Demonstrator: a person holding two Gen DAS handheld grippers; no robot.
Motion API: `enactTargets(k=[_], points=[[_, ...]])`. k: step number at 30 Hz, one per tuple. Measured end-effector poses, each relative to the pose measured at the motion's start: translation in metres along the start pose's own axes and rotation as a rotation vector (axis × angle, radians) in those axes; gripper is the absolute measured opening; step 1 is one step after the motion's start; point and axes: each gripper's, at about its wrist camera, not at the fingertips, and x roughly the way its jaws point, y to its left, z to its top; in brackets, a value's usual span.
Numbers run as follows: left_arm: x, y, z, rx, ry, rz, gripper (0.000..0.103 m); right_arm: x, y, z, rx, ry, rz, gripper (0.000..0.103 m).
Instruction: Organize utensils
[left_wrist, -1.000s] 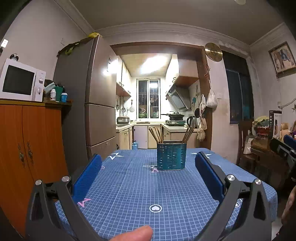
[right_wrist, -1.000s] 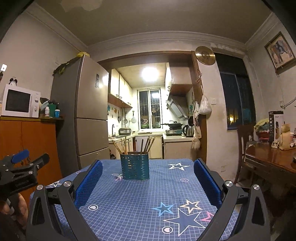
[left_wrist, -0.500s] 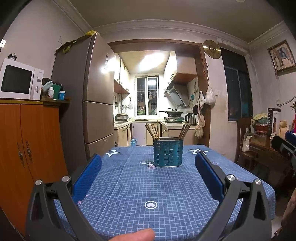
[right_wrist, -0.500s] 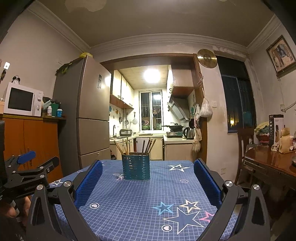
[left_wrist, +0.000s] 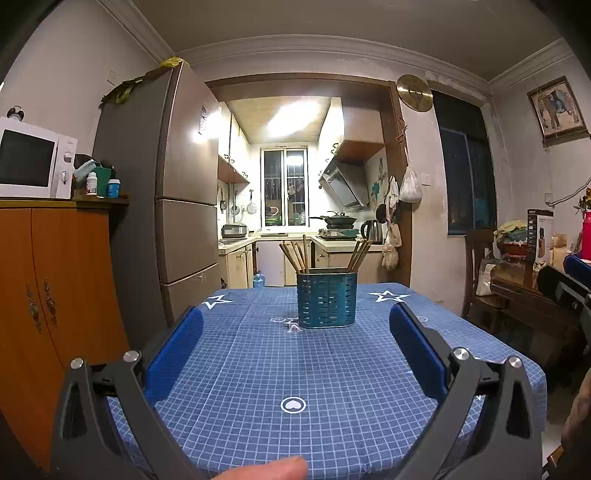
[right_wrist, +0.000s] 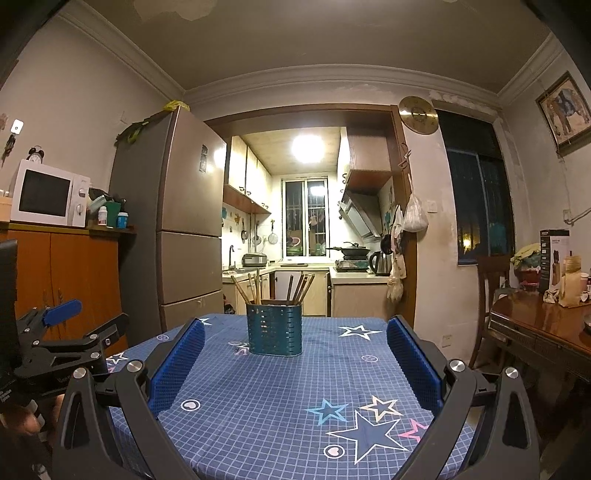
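A teal slotted utensil holder (left_wrist: 327, 300) stands upright at the far middle of the table with the blue checked cloth (left_wrist: 295, 369). Several wooden chopsticks (left_wrist: 295, 255) stick out of it in two bunches. It also shows in the right wrist view (right_wrist: 274, 329), with the chopsticks (right_wrist: 273, 288). My left gripper (left_wrist: 295, 325) is open and empty, well short of the holder and above the cloth. My right gripper (right_wrist: 295, 338) is open and empty, likewise short of the holder. The left gripper also shows at the left edge of the right wrist view (right_wrist: 74, 321).
An orange cabinet (left_wrist: 55, 288) with a microwave (left_wrist: 33, 158) and a tall fridge (left_wrist: 177, 192) stand left of the table. A wooden side table (right_wrist: 543, 332) with boxes and a chair (right_wrist: 487, 288) stand to the right. A kitchen opens behind.
Both grippers have drawn back a little and tilted up, so the holder sits lower and slightly smaller in both views. Jaws stay open.
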Motion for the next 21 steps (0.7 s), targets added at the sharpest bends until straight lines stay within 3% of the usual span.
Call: enactTargets(k=[21], points=[[0.011,-0.009,-0.001,0.016,0.011,-0.011,0.098,0.007,-0.001,-0.001,0.000,0.010,0.008,0.098]])
